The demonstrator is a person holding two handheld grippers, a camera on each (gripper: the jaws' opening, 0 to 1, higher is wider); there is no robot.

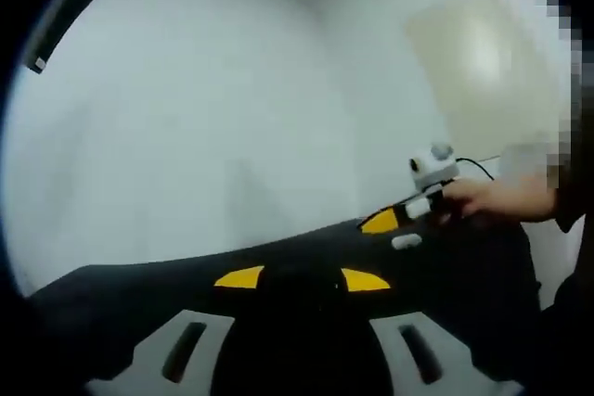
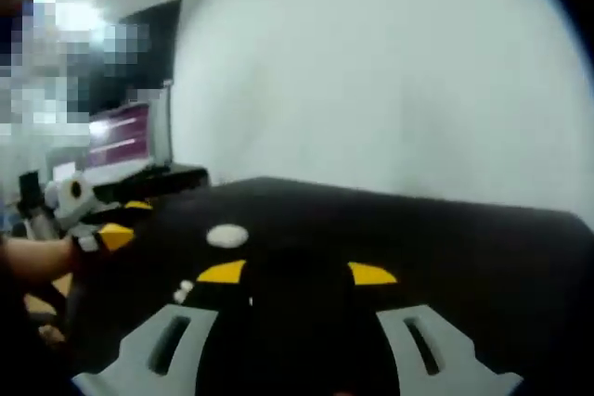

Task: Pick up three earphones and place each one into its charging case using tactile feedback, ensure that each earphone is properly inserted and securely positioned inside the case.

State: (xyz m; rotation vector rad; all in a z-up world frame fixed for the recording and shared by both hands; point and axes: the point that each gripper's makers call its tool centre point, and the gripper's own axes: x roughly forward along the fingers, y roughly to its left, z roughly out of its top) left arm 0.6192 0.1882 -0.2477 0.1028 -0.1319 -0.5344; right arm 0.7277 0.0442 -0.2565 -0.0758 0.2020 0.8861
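A white oval charging case [image 2: 226, 236] lies flat on the black table [image 2: 445, 238], its lid seemingly closed; in the left gripper view it appears as a small pale oblong [image 1: 406, 242]. Close to it, nearer the camera in the right gripper view, lies a small white earphone [image 2: 183, 292]. It is too blurred to tell its exact pose.

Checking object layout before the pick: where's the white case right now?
In the right gripper view the white case lies on the black table, just ahead and left of the right gripper, with a small white earphone nearer the left jaw.
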